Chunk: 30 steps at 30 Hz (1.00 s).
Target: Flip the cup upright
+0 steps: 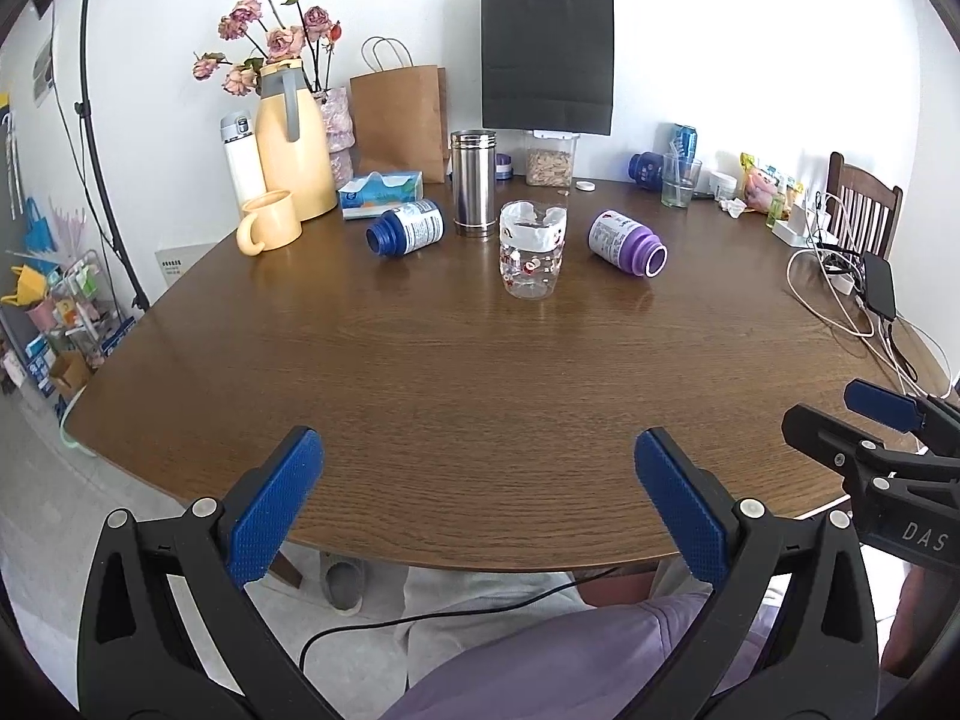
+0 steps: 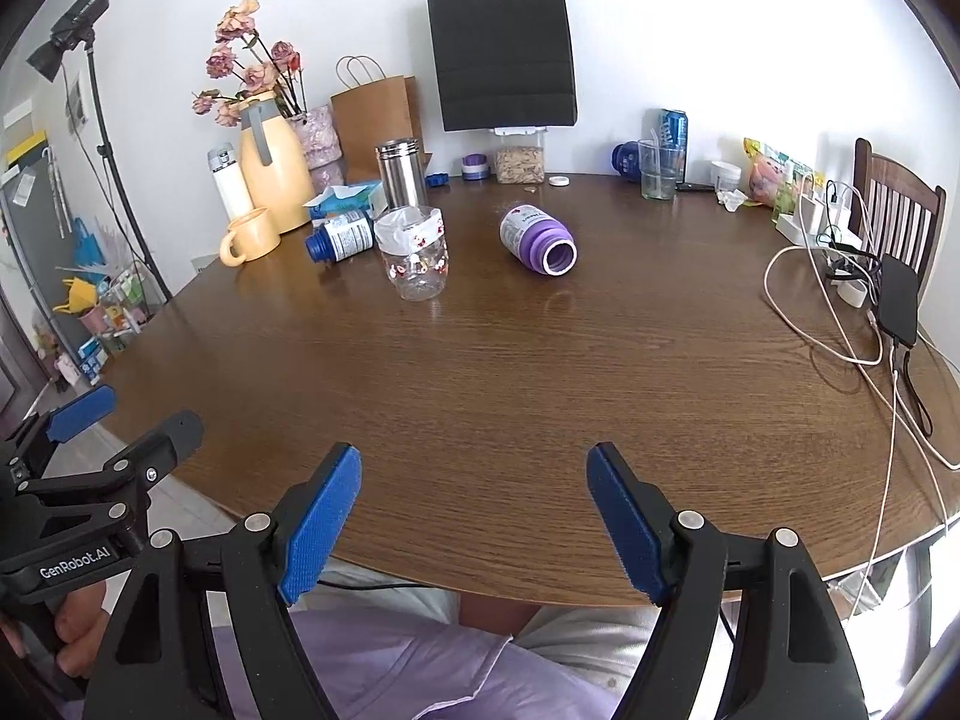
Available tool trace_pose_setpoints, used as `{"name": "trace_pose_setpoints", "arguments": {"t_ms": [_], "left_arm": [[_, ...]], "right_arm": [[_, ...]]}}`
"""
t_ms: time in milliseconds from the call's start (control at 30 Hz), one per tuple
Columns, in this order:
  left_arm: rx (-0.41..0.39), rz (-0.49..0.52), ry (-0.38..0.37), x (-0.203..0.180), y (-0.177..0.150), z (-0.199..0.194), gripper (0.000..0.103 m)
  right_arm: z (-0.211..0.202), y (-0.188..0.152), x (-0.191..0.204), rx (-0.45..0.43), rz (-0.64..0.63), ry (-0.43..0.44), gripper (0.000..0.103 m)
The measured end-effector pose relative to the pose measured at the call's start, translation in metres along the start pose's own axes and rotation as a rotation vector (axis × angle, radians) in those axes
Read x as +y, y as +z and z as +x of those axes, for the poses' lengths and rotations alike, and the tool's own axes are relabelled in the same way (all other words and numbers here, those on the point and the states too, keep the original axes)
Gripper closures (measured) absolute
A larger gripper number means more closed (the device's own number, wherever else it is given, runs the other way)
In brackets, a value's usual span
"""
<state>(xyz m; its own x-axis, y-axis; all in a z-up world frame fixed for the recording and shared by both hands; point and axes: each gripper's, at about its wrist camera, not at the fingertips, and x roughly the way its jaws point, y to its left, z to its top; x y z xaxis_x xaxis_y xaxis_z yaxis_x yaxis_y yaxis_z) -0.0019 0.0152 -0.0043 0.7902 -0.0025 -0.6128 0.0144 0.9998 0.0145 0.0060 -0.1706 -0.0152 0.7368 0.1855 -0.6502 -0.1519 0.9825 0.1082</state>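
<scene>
**Mia:** Start with the left wrist view. What do you see?

**Ben:** The left claw (image 1: 478, 501) is wide open and holds nothing. It hangs over the near edge of the brown surface (image 1: 480, 390). The clear cup (image 1: 532, 251) is far ahead of it, a little to the right. It has small red pictures on it.

**Mia:** Is the cup the right way up?

**Ben:** I think it already stands mouth up, with something white tucked inside near the top. But the glass is see-through, so I can't be sure.

**Mia:** What is close to it?

**Ben:** A blue bottle (image 1: 406, 229) lies to its left, a purple bottle (image 1: 627, 242) to its right, and a steel can (image 1: 474, 183) stands just behind.

**Mia:** Now the right wrist view.

**Ben:** The right claw (image 2: 474, 516) is wide open and empty too. The cup is far ahead and to the left. The purple bottle is almost straight ahead.

**Mia:** So how do we do it well?

**Ben:** Go slowly between the bottles. Grab the cup around its middle, not too hard. Lift before turning, so the rim won't scrape. Don't bump the steel can.
</scene>
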Motion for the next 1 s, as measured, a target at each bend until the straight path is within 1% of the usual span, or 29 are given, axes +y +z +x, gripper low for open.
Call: {"name": "trace_pose_setpoints", "arguments": {"t_ms": [1000], "left_arm": [[0.01,0.023,-0.011,-0.0046,-0.0006,0.0022,0.0]], "right_arm": [[0.0011,-0.0001,-0.0004,0.005,0.0,-0.001,0.022]]}}
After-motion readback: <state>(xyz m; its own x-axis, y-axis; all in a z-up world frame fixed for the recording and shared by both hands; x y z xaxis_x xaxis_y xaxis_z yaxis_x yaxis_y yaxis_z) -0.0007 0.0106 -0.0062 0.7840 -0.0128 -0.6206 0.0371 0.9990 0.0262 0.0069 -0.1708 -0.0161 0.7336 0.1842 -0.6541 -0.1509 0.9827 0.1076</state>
